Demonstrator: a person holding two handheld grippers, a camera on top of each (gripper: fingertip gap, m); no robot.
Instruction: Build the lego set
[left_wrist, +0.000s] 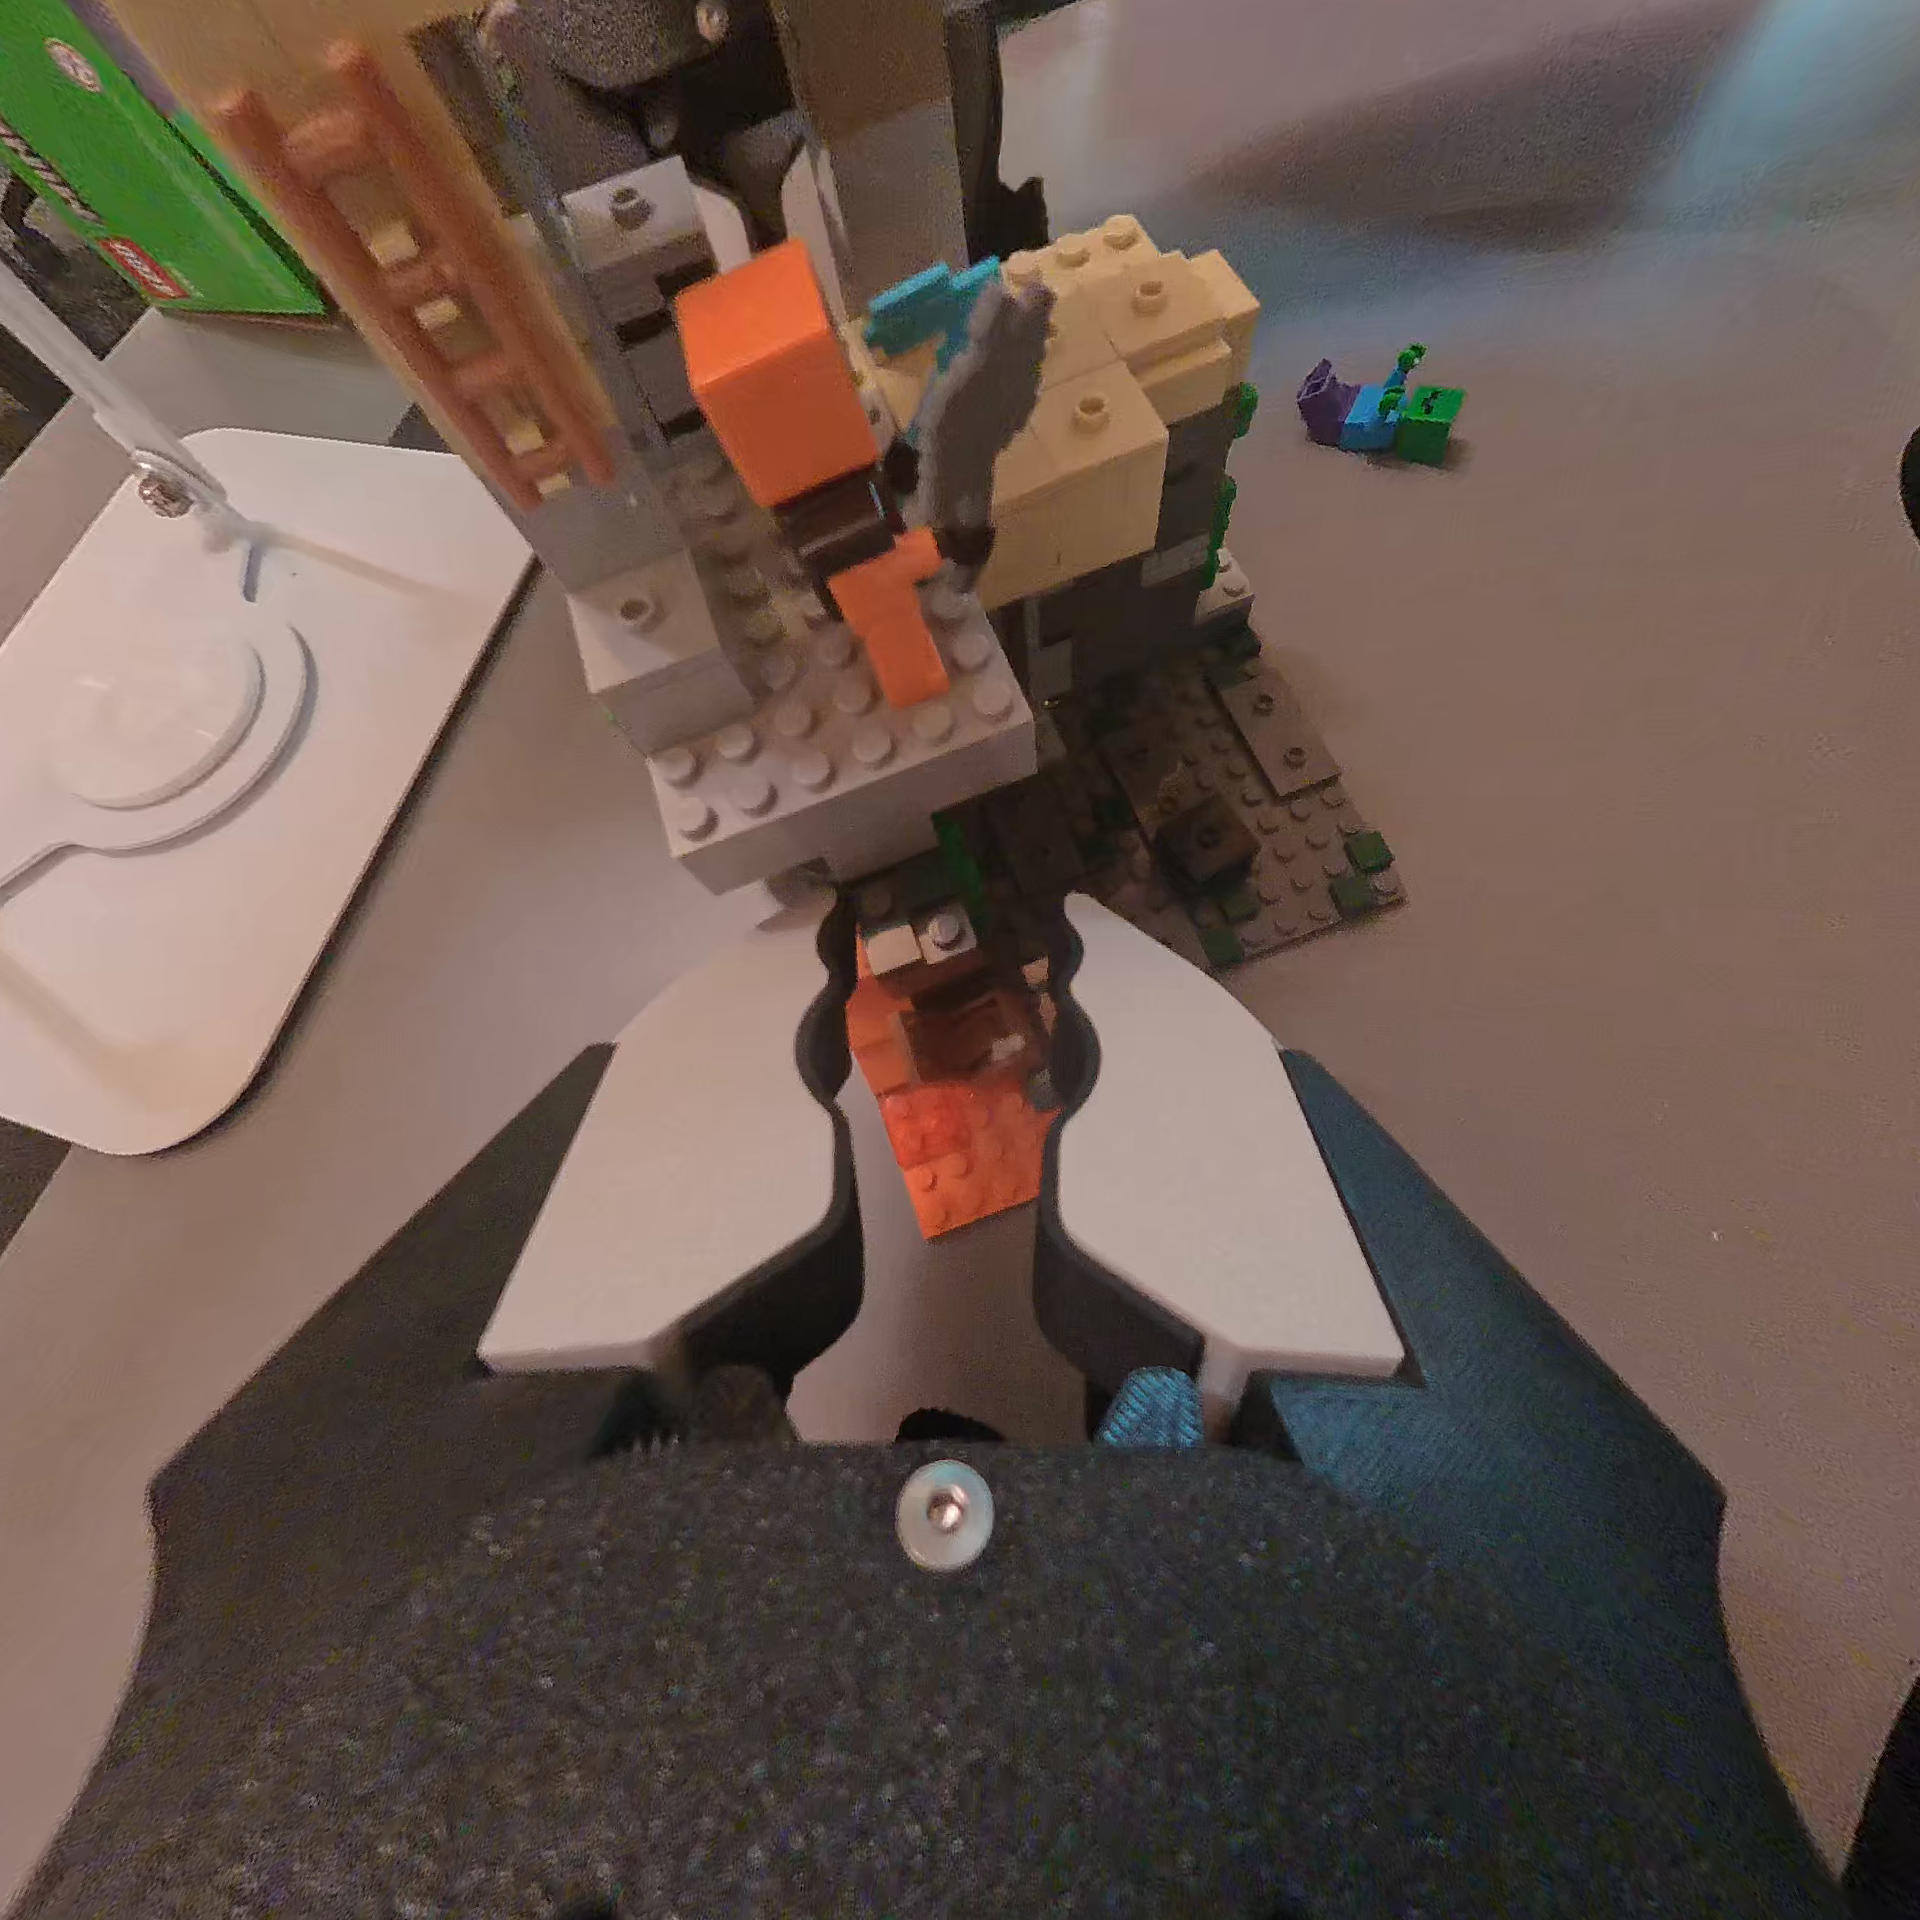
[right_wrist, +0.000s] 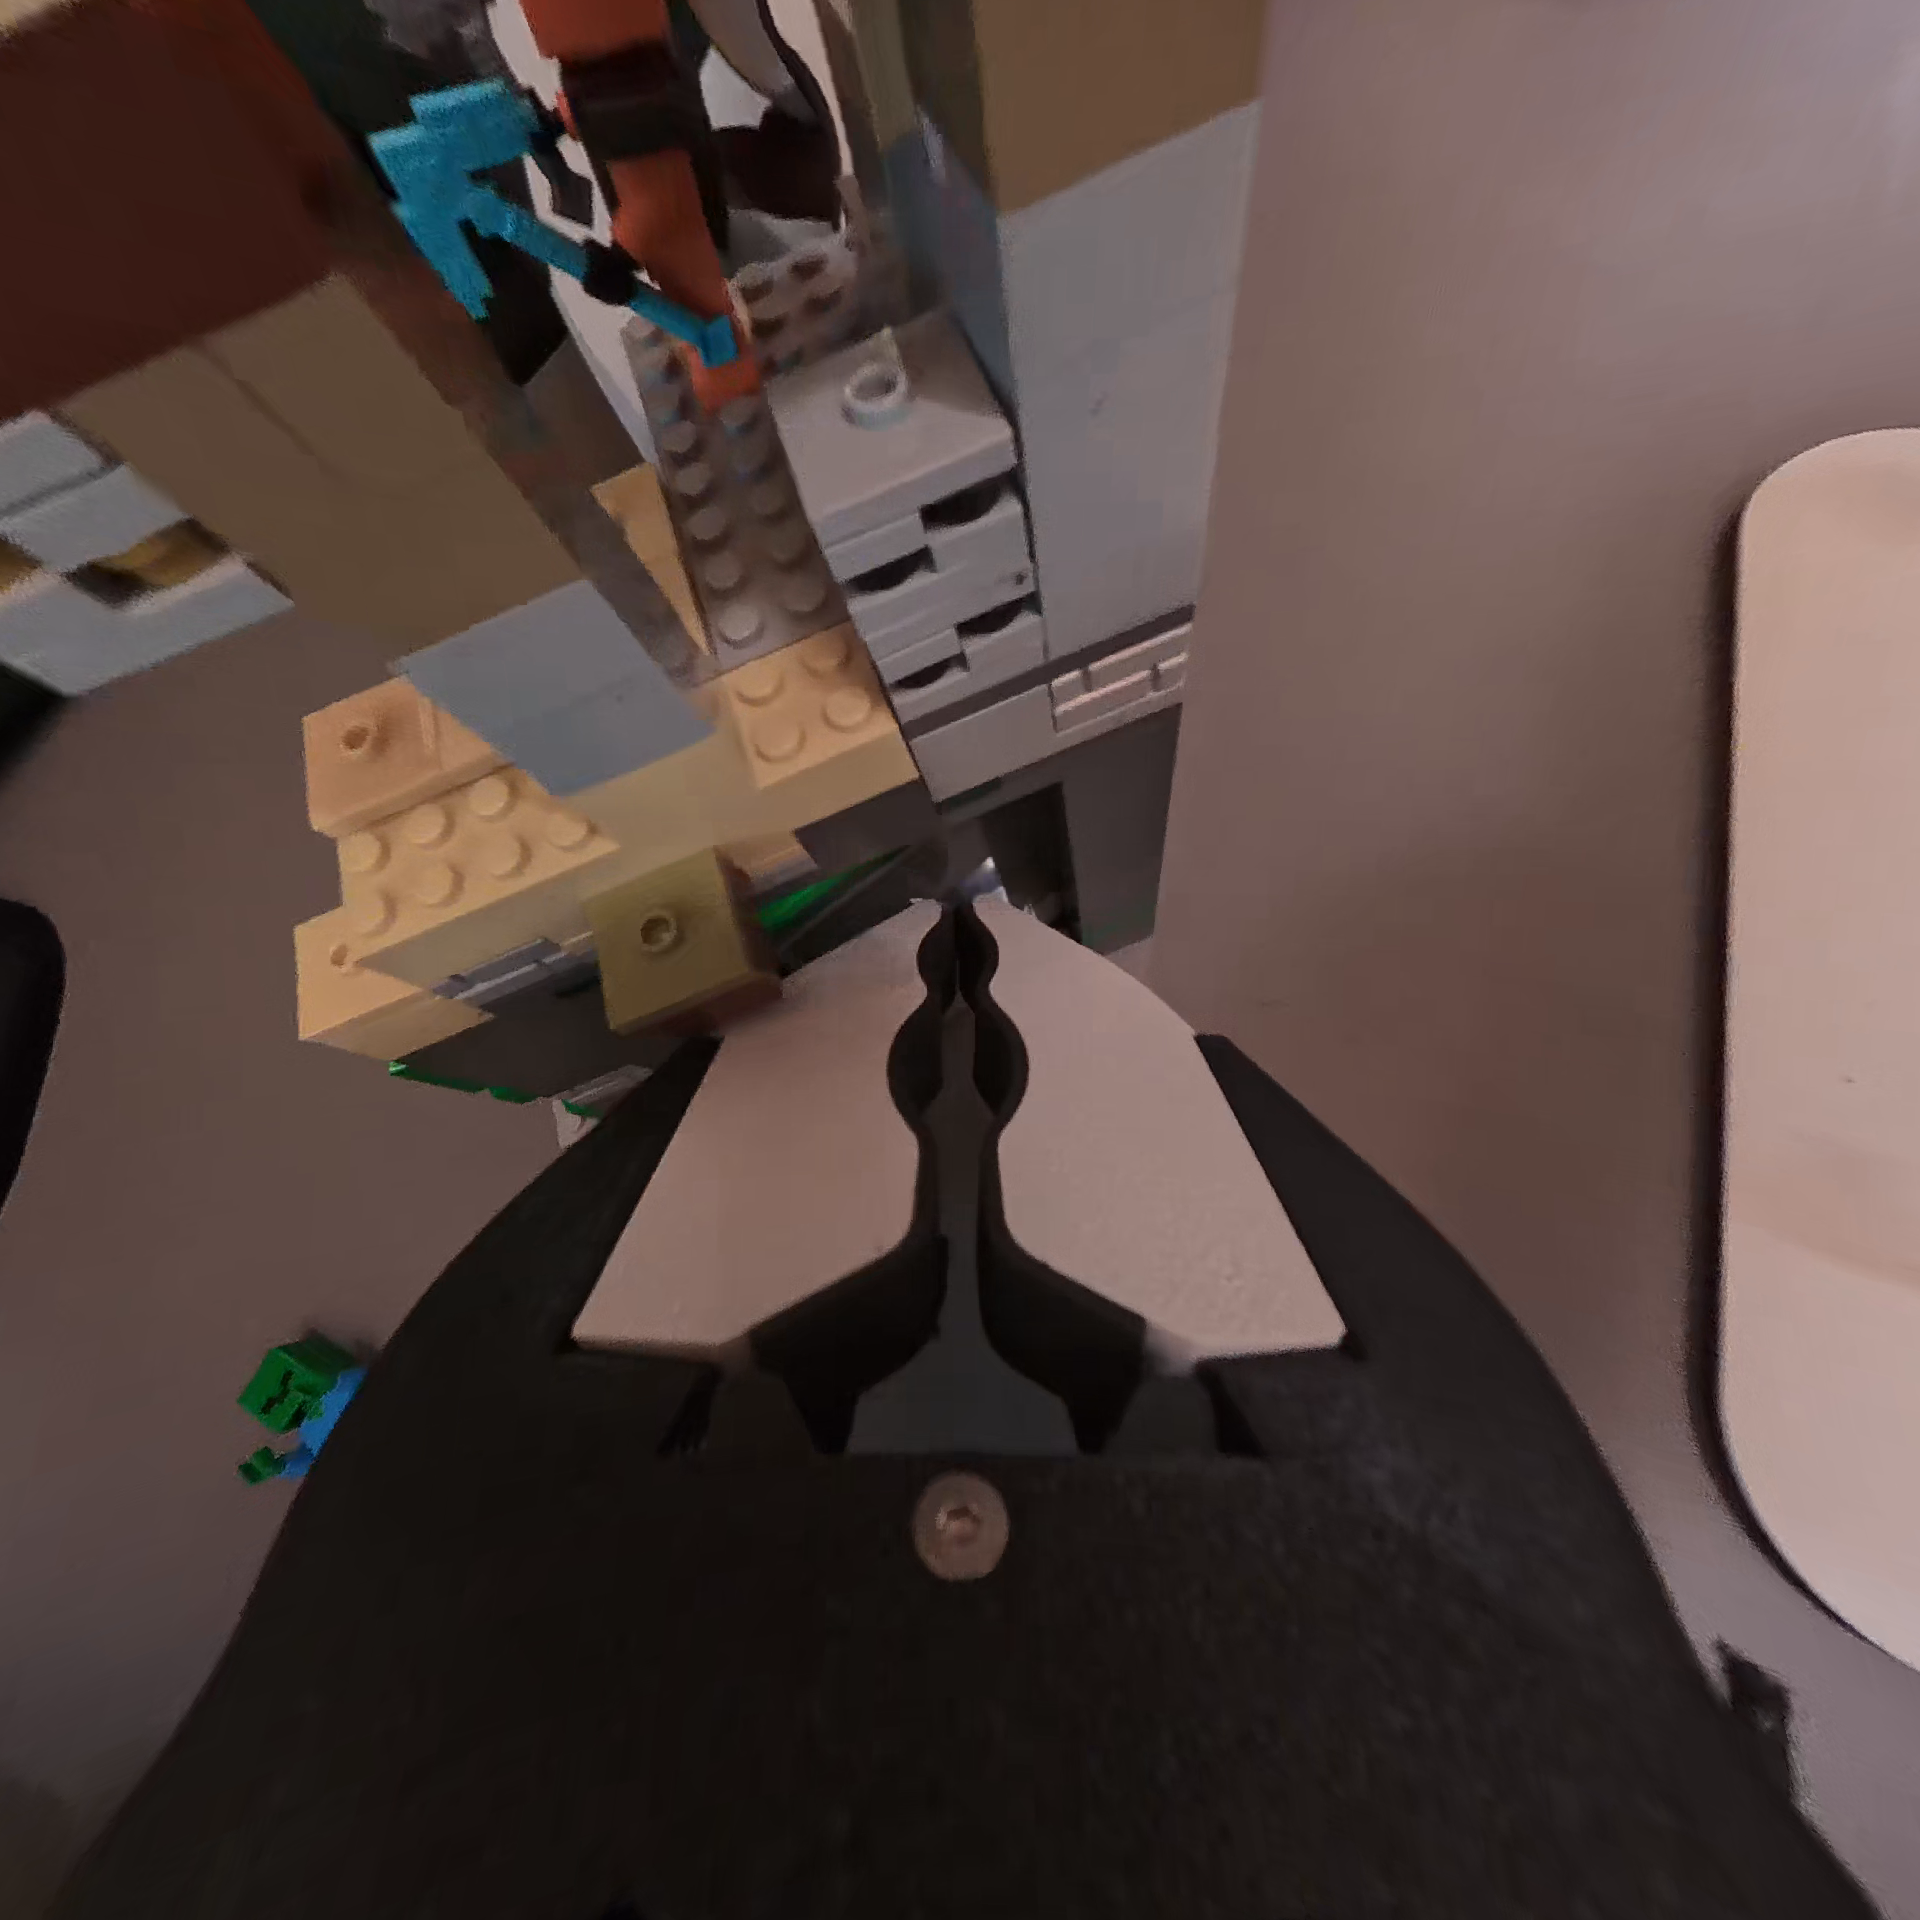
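In the left wrist view, the left gripper has its 2 fingers parted around the low front edge of the lego build, with brown and orange bricks showing in the gap; whether the pads press them is hard to tell. The build stands on the grey table. An orange-headed figure stands on its grey studded plate, holding a blue pickaxe. A brown ladder leans at the left. A small green and blue figure lies apart on the right, a white tray on the left, a green box behind.

In the right wrist view, the right gripper has its fingers pressed together with nothing between them, tips just beside the build's grey wall and tan bricks.
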